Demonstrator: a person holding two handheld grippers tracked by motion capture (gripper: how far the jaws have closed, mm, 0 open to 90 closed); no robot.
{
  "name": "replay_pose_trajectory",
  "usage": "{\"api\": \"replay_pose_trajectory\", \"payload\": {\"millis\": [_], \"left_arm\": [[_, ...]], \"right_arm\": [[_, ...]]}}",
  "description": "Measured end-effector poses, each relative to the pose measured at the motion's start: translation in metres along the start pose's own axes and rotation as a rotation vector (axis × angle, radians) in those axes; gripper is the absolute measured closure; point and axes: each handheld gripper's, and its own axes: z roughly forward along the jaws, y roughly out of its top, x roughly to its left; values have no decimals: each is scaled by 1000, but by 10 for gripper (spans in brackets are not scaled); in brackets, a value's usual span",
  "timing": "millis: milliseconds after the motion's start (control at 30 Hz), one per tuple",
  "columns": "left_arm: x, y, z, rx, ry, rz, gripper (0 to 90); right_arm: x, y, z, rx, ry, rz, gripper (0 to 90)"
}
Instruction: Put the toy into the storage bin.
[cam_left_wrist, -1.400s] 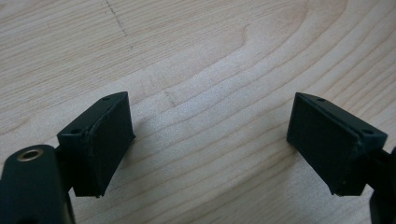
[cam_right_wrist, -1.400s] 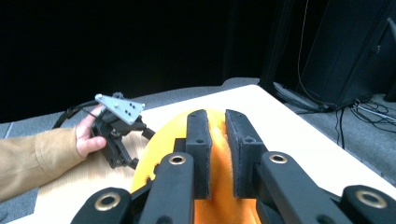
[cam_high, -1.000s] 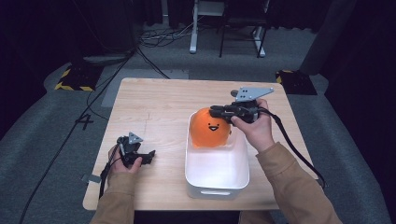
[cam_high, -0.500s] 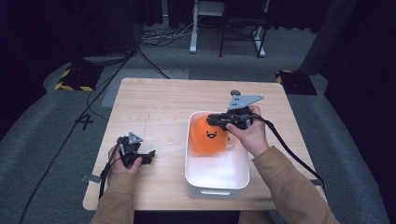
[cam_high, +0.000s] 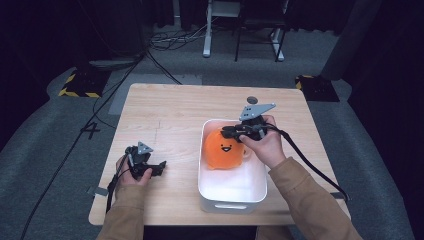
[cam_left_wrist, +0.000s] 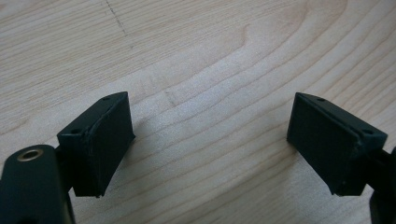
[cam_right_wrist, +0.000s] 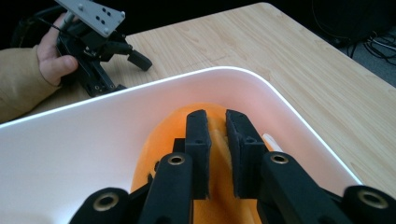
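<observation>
An orange plush toy (cam_high: 226, 149) with a smiling face sits inside the white bin (cam_high: 252, 192), at its far end. My right gripper (cam_high: 226, 134) reaches in from the right and is shut on the orange plush toy (cam_right_wrist: 161, 135), pinching a fold of its fabric between the black pads (cam_right_wrist: 197, 140). The white bin (cam_right_wrist: 70, 140) surrounds the toy in the right gripper view. My left gripper (cam_high: 161, 166) rests low on the wooden table (cam_high: 170, 115) at the left, held in a hand. Its pads (cam_left_wrist: 100, 140) stand wide apart over bare wood (cam_left_wrist: 210, 70), nothing between them.
The bin stands on the right half of the table, its near end at the table's front edge. A small dark round mark (cam_high: 252, 100) lies on the table beyond the bin. Cables (cam_high: 165, 45) and a stand's legs (cam_high: 240, 35) cross the grey floor behind.
My right gripper has come down and toward me with the plush toy, from above the bin's far rim into the bin. The left gripper has stayed put.
</observation>
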Motion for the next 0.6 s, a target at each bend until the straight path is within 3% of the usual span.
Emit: {"api": "replay_pose_trajectory", "payload": {"millis": [600], "left_arm": [[0,0,0,0,-1,-1,147]], "right_arm": [[-1,-6,7,78,-12,-23,786]]}}
